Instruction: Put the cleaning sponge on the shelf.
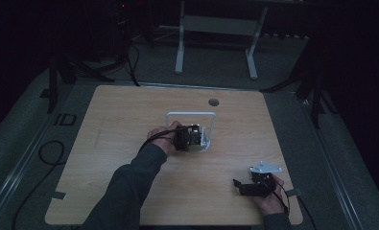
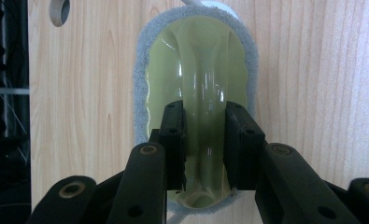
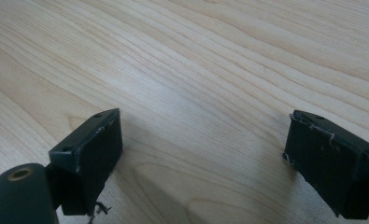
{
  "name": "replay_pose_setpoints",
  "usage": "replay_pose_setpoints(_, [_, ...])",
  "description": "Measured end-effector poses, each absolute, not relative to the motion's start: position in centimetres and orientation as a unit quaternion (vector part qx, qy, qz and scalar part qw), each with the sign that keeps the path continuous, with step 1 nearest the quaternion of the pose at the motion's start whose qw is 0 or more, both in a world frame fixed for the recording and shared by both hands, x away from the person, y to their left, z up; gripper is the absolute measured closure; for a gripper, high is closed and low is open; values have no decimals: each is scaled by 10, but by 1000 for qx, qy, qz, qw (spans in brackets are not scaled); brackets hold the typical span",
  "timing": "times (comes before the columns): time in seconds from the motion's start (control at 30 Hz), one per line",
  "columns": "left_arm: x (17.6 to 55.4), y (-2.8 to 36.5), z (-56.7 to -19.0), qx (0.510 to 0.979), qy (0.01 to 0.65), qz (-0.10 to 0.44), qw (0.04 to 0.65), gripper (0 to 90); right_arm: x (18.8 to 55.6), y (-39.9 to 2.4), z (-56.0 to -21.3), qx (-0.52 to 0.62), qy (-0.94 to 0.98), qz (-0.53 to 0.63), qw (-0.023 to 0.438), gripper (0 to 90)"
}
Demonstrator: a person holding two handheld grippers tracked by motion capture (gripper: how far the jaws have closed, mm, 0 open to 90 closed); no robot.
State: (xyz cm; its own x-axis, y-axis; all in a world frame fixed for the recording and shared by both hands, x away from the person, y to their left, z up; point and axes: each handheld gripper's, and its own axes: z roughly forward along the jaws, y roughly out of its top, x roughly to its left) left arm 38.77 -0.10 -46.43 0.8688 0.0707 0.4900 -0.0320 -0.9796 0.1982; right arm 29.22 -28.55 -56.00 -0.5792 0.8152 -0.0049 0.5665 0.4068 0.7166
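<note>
A glossy yellow-green pad [image 2: 196, 60] with a fuzzy grey rim [image 2: 140, 93] lies on the wooden table [image 2: 303, 70]. A raised ridge runs down its middle, and my left gripper [image 2: 204, 140] is shut on that ridge, one black pad on each side. From above, the left gripper [image 1: 196, 136] sits at the table's centre, beside a white wire frame [image 1: 191, 114] and its round white base [image 1: 205, 143]. Near the front right corner my right gripper [image 1: 239, 187] rests low over the wood. Its jaws [image 3: 203, 144] stand wide open with bare table between them.
A round cable hole [image 1: 213, 102] lies behind the white frame. Beyond the table stands a white desk frame [image 1: 216, 28] on grey carpet. Cables [image 1: 53, 153] loop on the floor at the left. The room around is dark.
</note>
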Motion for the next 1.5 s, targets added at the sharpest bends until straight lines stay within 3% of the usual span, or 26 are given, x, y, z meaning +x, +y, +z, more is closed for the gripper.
replay_pose_setpoints(0.67, [393, -1, -467, 959, 12, 260, 113, 715, 292, -286, -560, 422, 819, 345, 181, 109])
replay_pose_setpoints(1.5, [397, -5, -479, 951, 14, 299, 80, 691, 292, -285, -560, 422, 819, 345, 180, 109])
